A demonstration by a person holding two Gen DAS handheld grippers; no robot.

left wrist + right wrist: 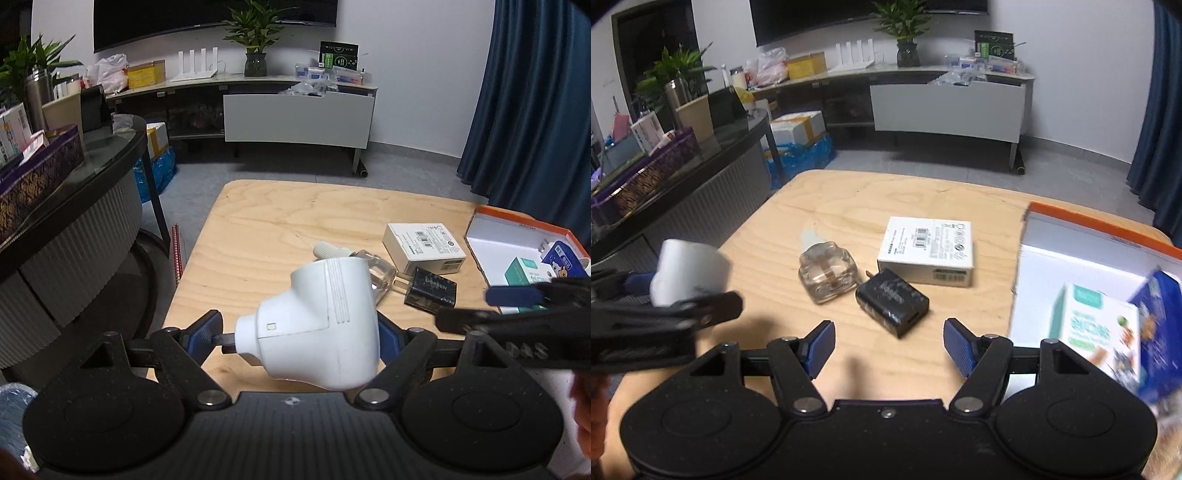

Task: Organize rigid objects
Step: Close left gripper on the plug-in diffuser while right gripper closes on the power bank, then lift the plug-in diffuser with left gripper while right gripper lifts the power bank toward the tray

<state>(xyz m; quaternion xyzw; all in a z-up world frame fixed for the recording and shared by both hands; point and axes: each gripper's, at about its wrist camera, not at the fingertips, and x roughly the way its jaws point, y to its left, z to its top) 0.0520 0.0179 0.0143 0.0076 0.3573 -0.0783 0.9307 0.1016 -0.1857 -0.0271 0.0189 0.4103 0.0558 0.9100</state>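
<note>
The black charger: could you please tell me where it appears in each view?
Left wrist: the black charger lies right of centre, below the white box.
Right wrist: charger at centre, just ahead of the open gripper.
Shared landmark: the white box.

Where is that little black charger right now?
The black charger lies on the wooden table, beside the clear bottle and just before the white box.
</note>
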